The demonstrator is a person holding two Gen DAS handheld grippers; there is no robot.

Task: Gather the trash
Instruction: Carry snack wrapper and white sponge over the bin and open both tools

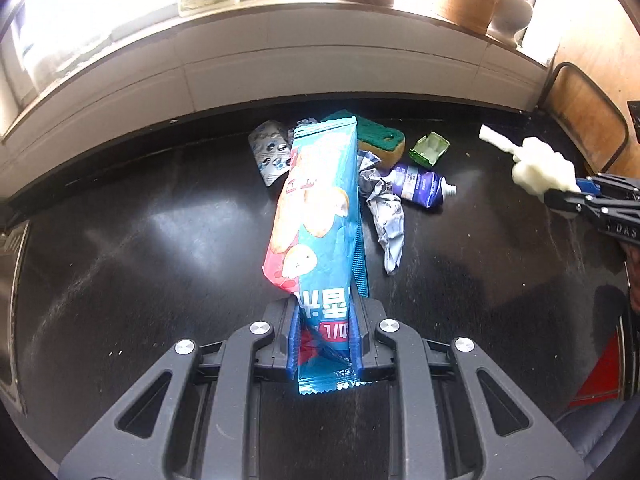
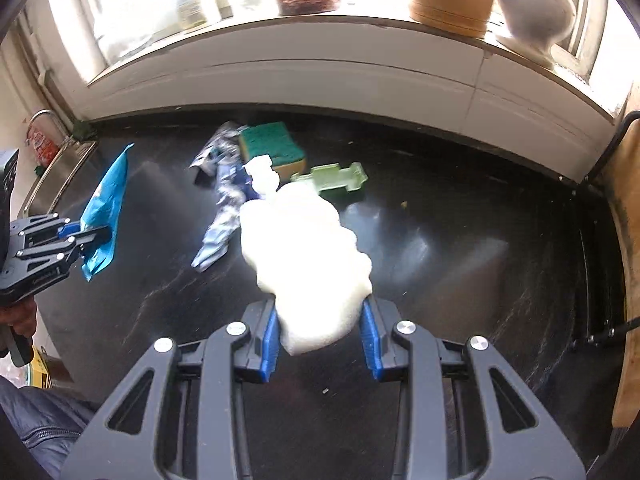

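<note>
Clamping blue snack wrapper (image 1: 320, 216), "1/4" printed; right gripper (image 2: 320, 340) squeezing white foam (image 2: 308, 256).

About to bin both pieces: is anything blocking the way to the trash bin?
Cannot tell: no bin shows in either view. Left tongs grip the blue snack wrapper; right tongs grip white foam, both lifted clear.

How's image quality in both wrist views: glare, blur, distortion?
Left wrist: window blown out, glare patches on the black countertop, strong fisheye bend, snack wrapper sharp. Right wrist: same backlight, white foam piece overexposed with no surface detail, crumpled foil wrapper slightly smeared.
</note>
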